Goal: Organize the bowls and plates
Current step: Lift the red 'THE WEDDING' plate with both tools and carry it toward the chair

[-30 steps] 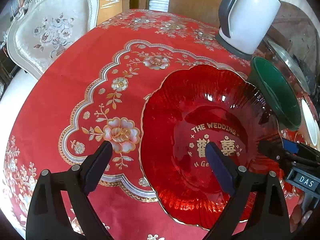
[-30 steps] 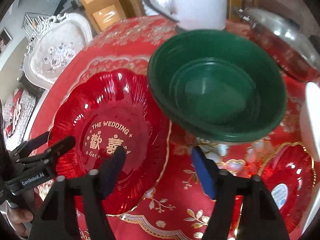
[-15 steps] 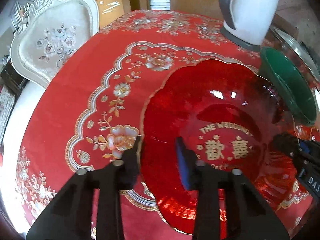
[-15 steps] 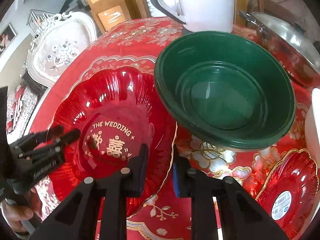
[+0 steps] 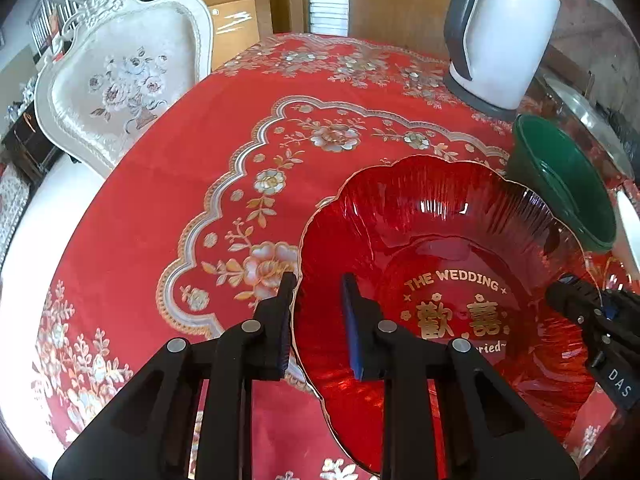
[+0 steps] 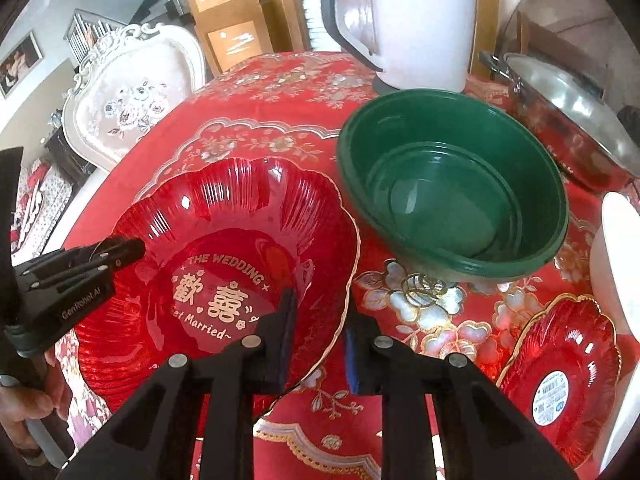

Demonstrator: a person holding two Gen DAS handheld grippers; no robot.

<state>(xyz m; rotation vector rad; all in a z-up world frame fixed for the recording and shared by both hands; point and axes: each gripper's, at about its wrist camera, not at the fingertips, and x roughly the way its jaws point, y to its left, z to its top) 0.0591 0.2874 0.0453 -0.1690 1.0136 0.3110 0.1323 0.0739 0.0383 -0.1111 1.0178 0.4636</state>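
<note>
Near tabletop edge: large red plate (image 5: 440, 264), beside green bowl (image 6: 452, 188). Left tongs (image 5: 316, 320) and right tongs (image 6: 320, 336), spread a second ago, now clamp opposite rims; lift ready.

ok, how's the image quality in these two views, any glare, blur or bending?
Left wrist view: sharp, daylight glints on the red plate; fisheye bows the table edge. Right wrist view: softer toward the top, kettle washed out and slightly blurred; highlights on the green bowl and pot lid.
</note>
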